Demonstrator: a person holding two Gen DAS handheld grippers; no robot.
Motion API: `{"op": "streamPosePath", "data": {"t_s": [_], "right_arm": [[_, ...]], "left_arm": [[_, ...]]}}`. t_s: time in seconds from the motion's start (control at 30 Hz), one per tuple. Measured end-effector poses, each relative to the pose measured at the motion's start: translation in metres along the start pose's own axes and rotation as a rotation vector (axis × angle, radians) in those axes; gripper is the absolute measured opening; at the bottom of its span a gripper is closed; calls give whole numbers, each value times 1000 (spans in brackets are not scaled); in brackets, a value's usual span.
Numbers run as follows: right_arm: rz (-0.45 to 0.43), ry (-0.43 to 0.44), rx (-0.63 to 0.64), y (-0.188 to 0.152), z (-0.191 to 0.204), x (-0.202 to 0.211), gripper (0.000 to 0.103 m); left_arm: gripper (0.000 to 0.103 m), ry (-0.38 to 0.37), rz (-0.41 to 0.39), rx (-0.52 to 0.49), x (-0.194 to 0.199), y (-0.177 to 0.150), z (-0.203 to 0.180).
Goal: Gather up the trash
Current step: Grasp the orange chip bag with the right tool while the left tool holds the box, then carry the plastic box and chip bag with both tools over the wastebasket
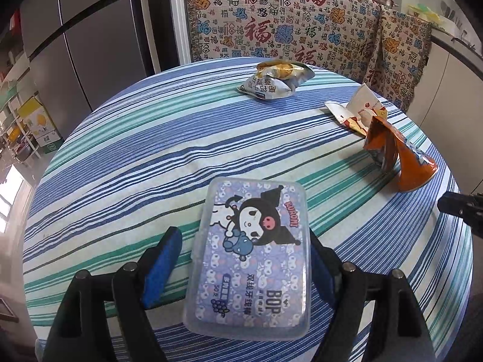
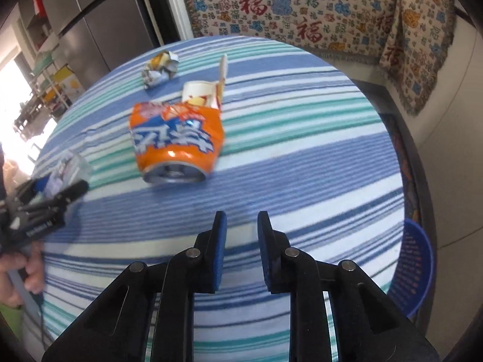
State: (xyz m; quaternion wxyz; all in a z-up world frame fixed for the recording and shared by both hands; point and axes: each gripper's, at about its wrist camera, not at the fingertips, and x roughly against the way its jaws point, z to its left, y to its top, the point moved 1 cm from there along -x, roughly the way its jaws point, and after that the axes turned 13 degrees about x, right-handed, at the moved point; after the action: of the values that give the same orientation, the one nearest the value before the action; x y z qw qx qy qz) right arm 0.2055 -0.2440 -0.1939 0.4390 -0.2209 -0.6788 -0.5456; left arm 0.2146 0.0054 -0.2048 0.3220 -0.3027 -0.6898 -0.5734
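- Left wrist view: our left gripper (image 1: 244,259) sits over a round table (image 1: 120,157) in blue, white and teal stripes. A clear plastic floss-pick box (image 1: 250,259) lies between its blue pads; the right pad seems to touch the box, the left pad stands a little off it, so we cannot tell whether the box is truly clamped. Its label shows a cartoon character and reads "KUROMI" and "BOP", with Chinese text.
- Beyond it lie a crumpled silver wrapper (image 1: 271,81) at the far edge, a torn white carton (image 1: 356,111) to the right, and a crushed orange can (image 1: 398,154) touching the carton.
- Right wrist view: our right gripper (image 2: 241,241) is empty, its jaws narrow with only a small gap, over bare cloth. The orange can (image 2: 178,141) lies ahead, large blue-and-white Chinese lettering on its side. A blue basket (image 2: 416,271) stands on the floor beside the table.
- We judge that collecting is under way; the right tongs must reopen wider than the can before reaching forward.
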Motion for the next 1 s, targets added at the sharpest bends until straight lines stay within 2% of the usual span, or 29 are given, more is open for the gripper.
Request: {"op": "streamPosePath", "data": {"t_s": [0.03,0.07,0.1,0.13,0.17,0.27,0.37,0.53,0.57,0.63,0.7,0.77,1.0], "right_arm": [[-1,-12,5,-5,-2,2,27],[-8,-14,11,-8,-4,4,47],[-25,-5,14,-10,-3,8,61],[-50,10,18,-9,-2,13,80],[-78,29,28,-7,2,18,86],[-112,74,79,12,17,21,90],[-115,96,51,32,26,10,99],[-81,151,-73,57,22,-19,99],[-67,166,-110,58,19,-26,95],[-48,198,-145,59,16,-34,71],[-56,171,-141,57,17,-30,71],[-65,162,-121,52,20,-25,71],[-132,126,-59,35,24,12,71]], "left_arm": [[82,1,0,1,0,0,0],[83,1,1,2,-1,1,1],[83,2,2,3,-1,1,1],[84,2,2,3,-2,2,1],[84,2,2,3,-2,2,1],[84,1,3,3,-1,2,1],[84,-20,22,-3,0,2,1],[84,-97,30,12,11,4,7],[84,-97,31,13,11,5,8],[82,-101,34,18,10,6,9],[81,-109,36,21,11,7,10],[64,-134,43,10,13,7,8],[63,-130,26,-26,20,2,-1]]}}
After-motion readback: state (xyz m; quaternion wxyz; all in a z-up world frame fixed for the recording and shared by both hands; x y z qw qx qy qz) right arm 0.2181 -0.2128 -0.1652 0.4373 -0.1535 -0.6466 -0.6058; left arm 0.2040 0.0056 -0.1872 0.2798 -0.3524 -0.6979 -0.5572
